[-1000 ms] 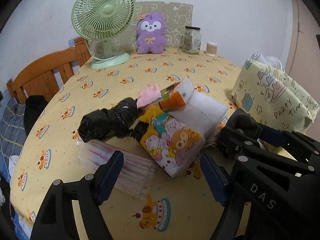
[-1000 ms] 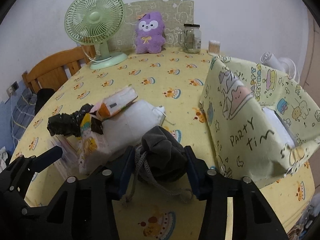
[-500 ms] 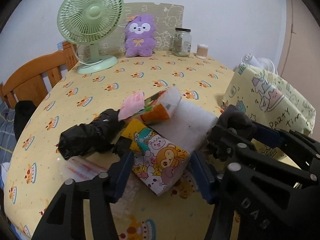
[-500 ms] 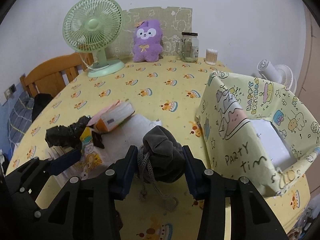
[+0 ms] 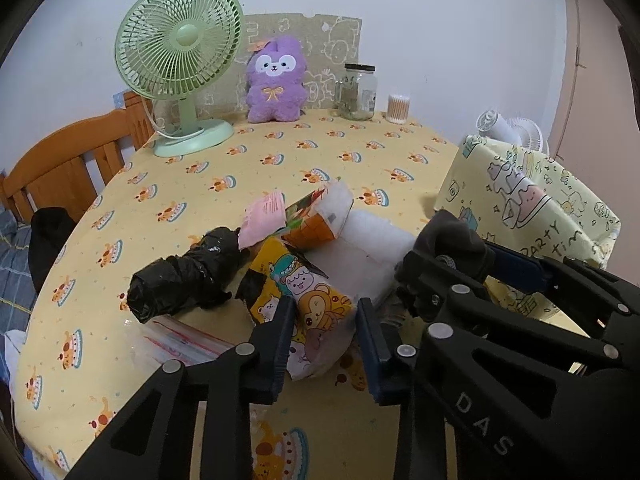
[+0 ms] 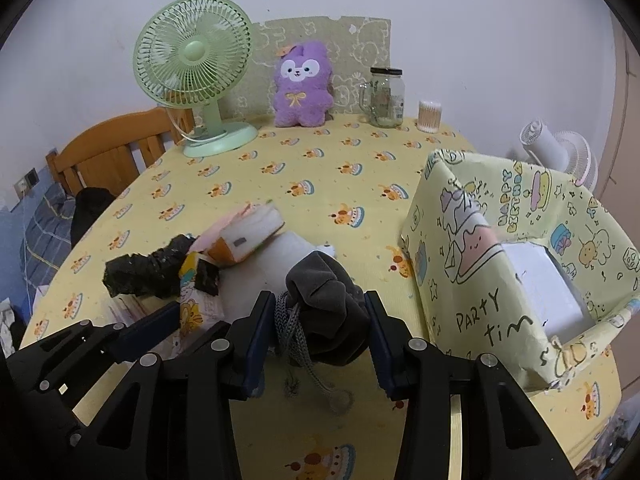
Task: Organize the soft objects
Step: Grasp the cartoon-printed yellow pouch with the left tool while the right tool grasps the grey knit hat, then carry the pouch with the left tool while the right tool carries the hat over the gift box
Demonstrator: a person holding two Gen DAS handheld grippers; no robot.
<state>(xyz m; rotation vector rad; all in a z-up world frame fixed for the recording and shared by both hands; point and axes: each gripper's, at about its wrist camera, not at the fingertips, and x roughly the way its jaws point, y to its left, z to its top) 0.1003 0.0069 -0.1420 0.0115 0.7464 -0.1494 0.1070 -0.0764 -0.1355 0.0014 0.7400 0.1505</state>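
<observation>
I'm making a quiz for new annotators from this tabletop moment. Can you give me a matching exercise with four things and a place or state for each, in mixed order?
Things:
1. grey drawstring pouch
2. cartoon tissue pack
3. purple plush
4. white packet

Places or states:
A. inside the party box
B. between the left gripper fingers
C. held in the right gripper
D. upright at the table's far edge

Pairs: 1-C, 2-B, 3-D, 4-A
</observation>
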